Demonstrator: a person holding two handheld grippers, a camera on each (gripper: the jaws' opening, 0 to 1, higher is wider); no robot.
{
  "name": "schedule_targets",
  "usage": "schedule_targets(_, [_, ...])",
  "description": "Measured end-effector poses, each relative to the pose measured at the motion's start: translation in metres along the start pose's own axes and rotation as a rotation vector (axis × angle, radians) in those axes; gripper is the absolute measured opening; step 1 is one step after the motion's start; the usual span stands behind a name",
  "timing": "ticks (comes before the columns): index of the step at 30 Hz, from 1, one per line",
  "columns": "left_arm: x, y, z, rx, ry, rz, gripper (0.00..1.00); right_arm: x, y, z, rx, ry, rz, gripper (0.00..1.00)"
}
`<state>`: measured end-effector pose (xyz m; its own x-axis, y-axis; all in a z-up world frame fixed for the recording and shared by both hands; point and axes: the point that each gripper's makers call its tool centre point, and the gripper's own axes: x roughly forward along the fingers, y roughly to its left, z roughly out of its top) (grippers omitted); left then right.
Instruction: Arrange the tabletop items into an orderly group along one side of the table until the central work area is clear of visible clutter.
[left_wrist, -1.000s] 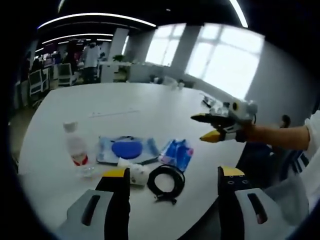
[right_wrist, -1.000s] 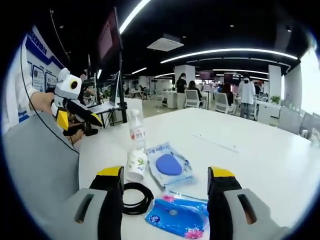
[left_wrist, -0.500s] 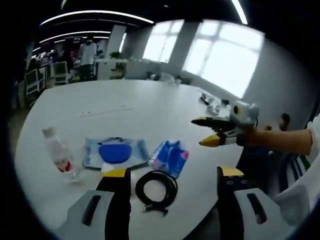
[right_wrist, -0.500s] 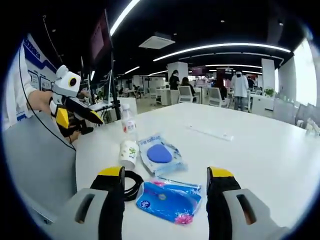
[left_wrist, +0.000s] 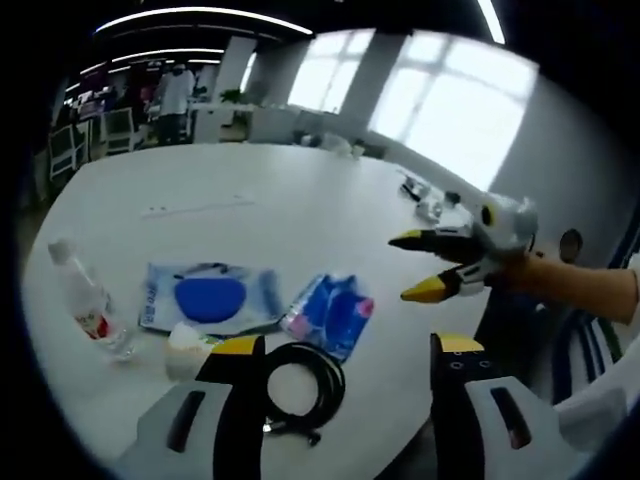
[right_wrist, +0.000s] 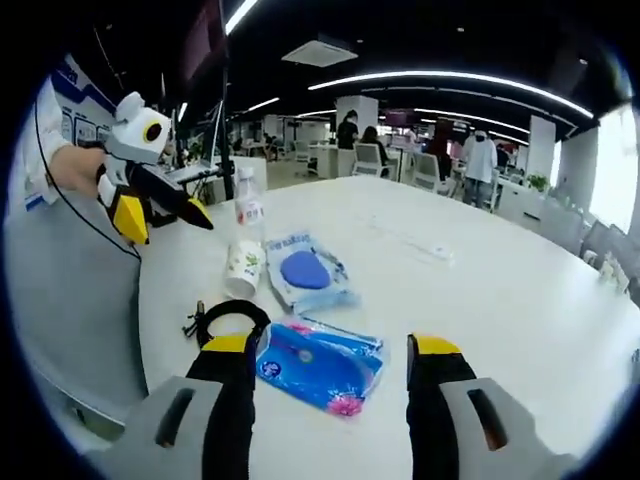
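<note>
While both grippers hover above the white table (right_wrist: 520, 290) with jaws spread and nothing between them, the clutter sits in a loose cluster near the table's near edge. In the right gripper view, the blue packet (right_wrist: 318, 365) lies between that gripper's (right_wrist: 328, 350) jaws, the black cable coil (right_wrist: 222, 318) to its left, the paper cup (right_wrist: 243, 268), clear pouch (right_wrist: 305, 272) and water bottle (right_wrist: 248, 205) farther off. The left gripper (right_wrist: 160, 205) hangs at far left.

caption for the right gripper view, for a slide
Open right gripper poised over a blue packet, with a black cable coil, paper cup, pouch and bottle clustered on the white table.
</note>
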<state>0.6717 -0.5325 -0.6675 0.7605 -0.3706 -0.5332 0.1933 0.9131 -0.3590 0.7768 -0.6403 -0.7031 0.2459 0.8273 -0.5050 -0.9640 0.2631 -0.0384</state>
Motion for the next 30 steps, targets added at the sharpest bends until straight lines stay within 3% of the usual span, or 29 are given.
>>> schedule_targets(11, [0.023,0.003,-0.016,-0.021,0.046,0.042,0.63,-0.005,-0.006,-0.018,0.056,0.039,-0.02,0.55])
schedule_targets(16, [0.033,-0.003,-0.026,-0.013,0.083,0.024,0.63,-0.004,-0.015,-0.025,0.081,0.048,-0.032,0.55])
schedule_targets(30, [0.056,0.001,-0.03,-0.061,0.094,0.044,0.62,-0.004,-0.015,-0.035,0.15,0.068,-0.041,0.51])
